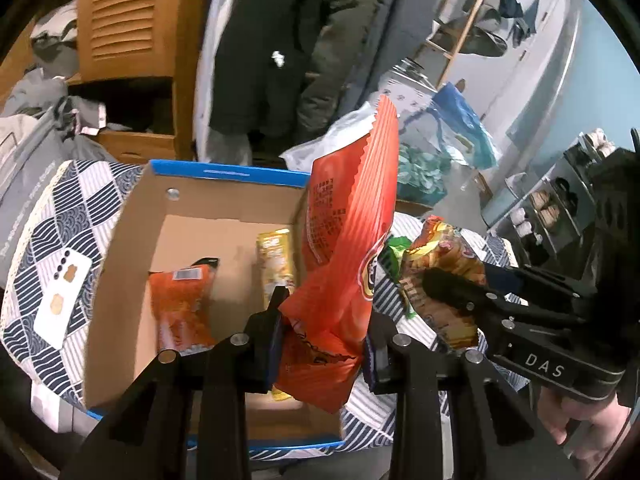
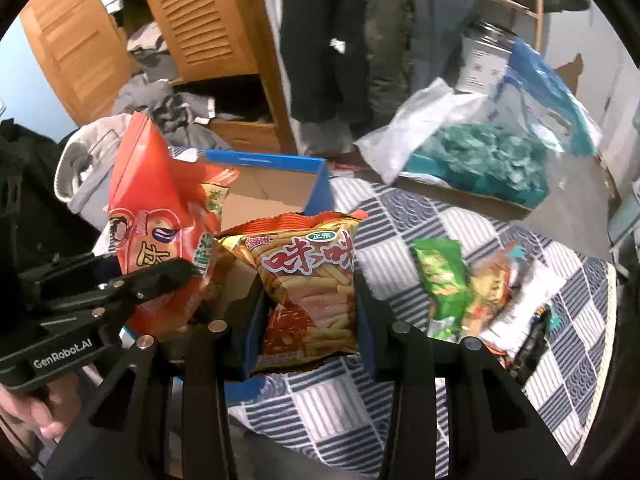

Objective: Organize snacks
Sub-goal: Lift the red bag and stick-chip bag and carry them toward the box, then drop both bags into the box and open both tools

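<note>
My left gripper [image 1: 320, 320] is shut on a tall red snack bag [image 1: 348, 232] and holds it upright over the right side of an open cardboard box [image 1: 128, 248]. The box holds an orange packet [image 1: 182, 308] and a yellow packet [image 1: 276, 260]. My right gripper [image 2: 308, 304] is shut on an orange bag of snack sticks [image 2: 312, 284] and holds it by the box's right edge. The red bag [image 2: 160, 224] and the left gripper [image 2: 132, 284] also show in the right wrist view. The right gripper [image 1: 452, 284] shows in the left wrist view.
The box sits on a blue-and-white checked cloth [image 2: 440, 224]. A green packet [image 2: 444, 280] and more snack packets [image 2: 504, 300] lie on the cloth at the right. A white phone-like card [image 1: 64, 296] lies left of the box. A clear bag of teal items [image 2: 480, 156] stands behind.
</note>
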A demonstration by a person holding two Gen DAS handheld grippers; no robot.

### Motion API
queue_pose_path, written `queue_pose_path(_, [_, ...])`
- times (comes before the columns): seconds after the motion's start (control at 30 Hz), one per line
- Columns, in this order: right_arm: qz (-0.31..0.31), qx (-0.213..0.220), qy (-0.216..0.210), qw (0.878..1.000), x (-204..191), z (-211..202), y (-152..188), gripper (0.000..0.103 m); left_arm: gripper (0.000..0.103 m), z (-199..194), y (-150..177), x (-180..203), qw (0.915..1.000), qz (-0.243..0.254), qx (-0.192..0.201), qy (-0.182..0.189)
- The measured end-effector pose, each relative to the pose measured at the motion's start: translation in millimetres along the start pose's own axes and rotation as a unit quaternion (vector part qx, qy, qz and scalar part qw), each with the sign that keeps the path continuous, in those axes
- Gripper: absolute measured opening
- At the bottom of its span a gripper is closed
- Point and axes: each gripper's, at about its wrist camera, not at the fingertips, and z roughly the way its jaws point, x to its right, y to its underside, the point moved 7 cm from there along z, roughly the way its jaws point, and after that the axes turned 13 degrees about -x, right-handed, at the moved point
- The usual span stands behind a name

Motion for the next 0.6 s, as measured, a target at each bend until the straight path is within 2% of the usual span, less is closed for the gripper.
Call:
queue_pose_path(0.2, [-0.013,-0.012,-0.010,1.000,-25,17,-12,0.038,0.032,2,2,-30,0.9995,-0.021,-0.004,-0.025])
queue_pose_path(0.47, [-0.027,-0.039,-0.023,0.999,-55,47,-21,0.038,0.034,23,12,-63,0.9961,-0.040,-0.046,-0.064])
queue_pose_path(0.57, [-0.033,-0.050,-0.027,0.998,-64,58,-22,0.038,0.041,28,16,-73,0.9940,-0.048,-0.058,-0.080])
queue_pose_path(0.6, [-0.034,-0.053,-0.028,0.998,-67,61,-23,0.038,0.047,28,17,-74,0.9937,-0.050,-0.059,-0.080])
